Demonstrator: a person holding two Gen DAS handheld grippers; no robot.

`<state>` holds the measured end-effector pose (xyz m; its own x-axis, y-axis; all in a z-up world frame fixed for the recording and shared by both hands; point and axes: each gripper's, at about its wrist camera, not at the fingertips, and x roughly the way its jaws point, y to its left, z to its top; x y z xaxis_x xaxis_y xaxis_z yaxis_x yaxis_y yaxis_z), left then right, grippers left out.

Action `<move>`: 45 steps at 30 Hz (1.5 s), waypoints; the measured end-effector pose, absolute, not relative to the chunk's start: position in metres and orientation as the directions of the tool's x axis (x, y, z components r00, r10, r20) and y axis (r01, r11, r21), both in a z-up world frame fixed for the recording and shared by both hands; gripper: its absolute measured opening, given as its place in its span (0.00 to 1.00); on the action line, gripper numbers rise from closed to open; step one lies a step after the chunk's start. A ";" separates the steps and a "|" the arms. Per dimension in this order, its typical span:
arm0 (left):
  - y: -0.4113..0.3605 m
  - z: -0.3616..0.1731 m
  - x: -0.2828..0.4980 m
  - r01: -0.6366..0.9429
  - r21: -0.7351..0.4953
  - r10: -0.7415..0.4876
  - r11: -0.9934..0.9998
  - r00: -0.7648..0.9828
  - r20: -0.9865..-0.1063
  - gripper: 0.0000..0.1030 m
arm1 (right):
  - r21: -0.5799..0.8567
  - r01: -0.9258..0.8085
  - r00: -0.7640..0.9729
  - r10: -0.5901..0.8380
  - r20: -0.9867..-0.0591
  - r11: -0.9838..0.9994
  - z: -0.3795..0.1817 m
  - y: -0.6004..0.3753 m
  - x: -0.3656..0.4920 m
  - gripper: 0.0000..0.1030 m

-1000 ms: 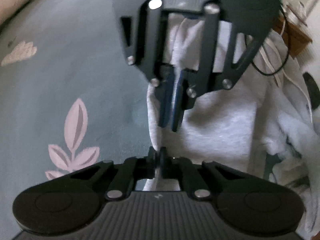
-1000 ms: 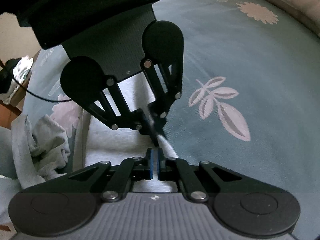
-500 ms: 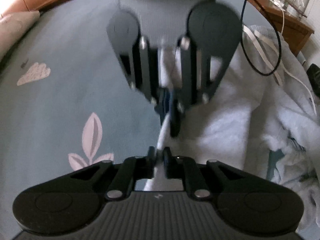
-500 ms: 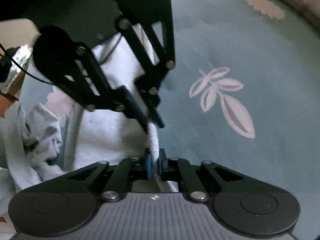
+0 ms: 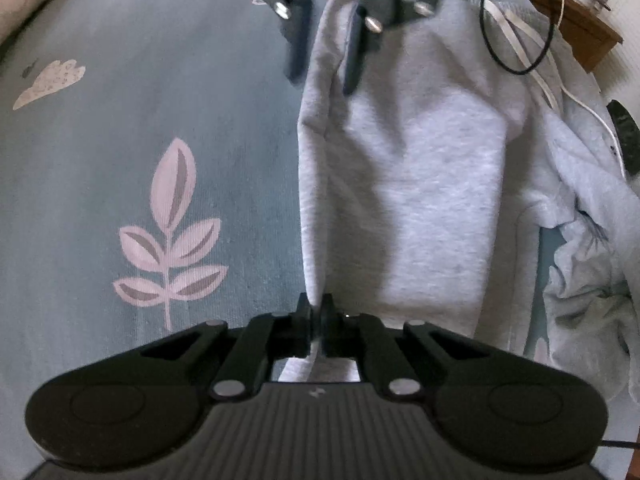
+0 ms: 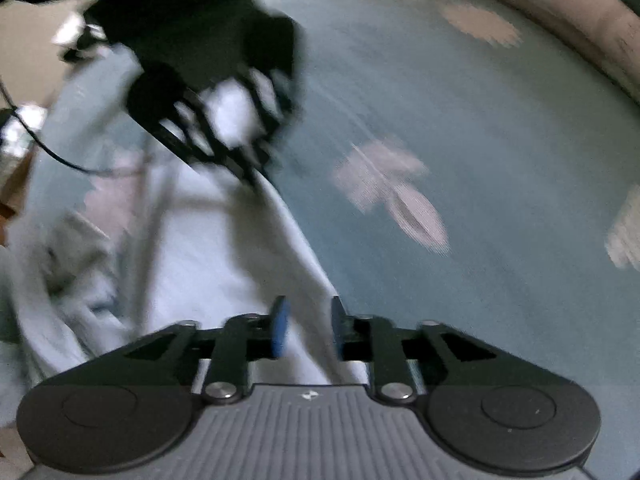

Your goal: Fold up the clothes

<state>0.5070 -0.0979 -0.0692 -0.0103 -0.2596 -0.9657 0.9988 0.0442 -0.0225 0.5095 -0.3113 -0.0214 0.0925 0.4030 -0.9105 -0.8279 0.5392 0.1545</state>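
the grey sweatshirt lies flat on the teal leaf-print bed cover, its folded long edge running straight from one pair of tongs to the other. the left tongs are pinched shut on the near end of that edge. the right tongs, at the far end, are opening; the edge sits between their pads, apparently no longer pressed. a crumpled pale garment lies beside the sweatshirt.
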 end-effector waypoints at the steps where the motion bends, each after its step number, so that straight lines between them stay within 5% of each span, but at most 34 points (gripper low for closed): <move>1: -0.097 -0.070 0.507 0.999 -0.020 -0.263 0.050 -0.006 -0.965 0.01 | 0.140 -0.812 0.103 0.376 -0.921 0.567 -0.026 -0.321 0.512 0.41; 10: -0.096 -0.074 0.508 0.996 -0.006 -0.265 0.088 0.018 -0.964 0.02 | 0.247 -0.674 0.006 0.339 -0.941 0.696 -0.058 -0.387 0.517 0.45; 11: -0.101 -0.074 0.511 0.996 -0.002 -0.261 0.089 0.021 -0.965 0.02 | 0.267 -0.662 -0.003 0.354 -0.935 0.700 -0.057 -0.387 0.516 0.44; 13: -0.108 -0.072 0.515 0.996 0.008 -0.254 0.092 0.031 -0.967 0.02 | 0.300 -0.644 -0.015 0.381 -0.925 0.703 -0.055 -0.389 0.513 0.15; 18: -0.116 -0.069 0.515 0.988 0.097 -0.254 0.121 0.125 -0.959 0.01 | 0.277 -0.640 0.031 0.384 -0.923 0.717 -0.041 -0.393 0.497 0.04; 30: -0.170 -0.057 0.550 0.942 0.295 -0.252 0.161 0.328 -0.910 0.01 | 0.014 -0.533 0.297 0.202 -0.933 0.846 -0.003 -0.414 0.481 0.00; 36: -0.186 -0.075 0.557 0.938 0.297 -0.200 0.177 0.330 -0.922 0.12 | 0.008 -0.414 0.323 0.155 -0.934 0.910 -0.011 -0.443 0.481 0.02; 45: -0.156 -0.052 0.550 0.918 0.287 -0.236 0.274 0.353 -0.905 0.19 | 0.154 -0.379 0.304 0.280 -0.911 0.912 -0.018 -0.477 0.460 0.39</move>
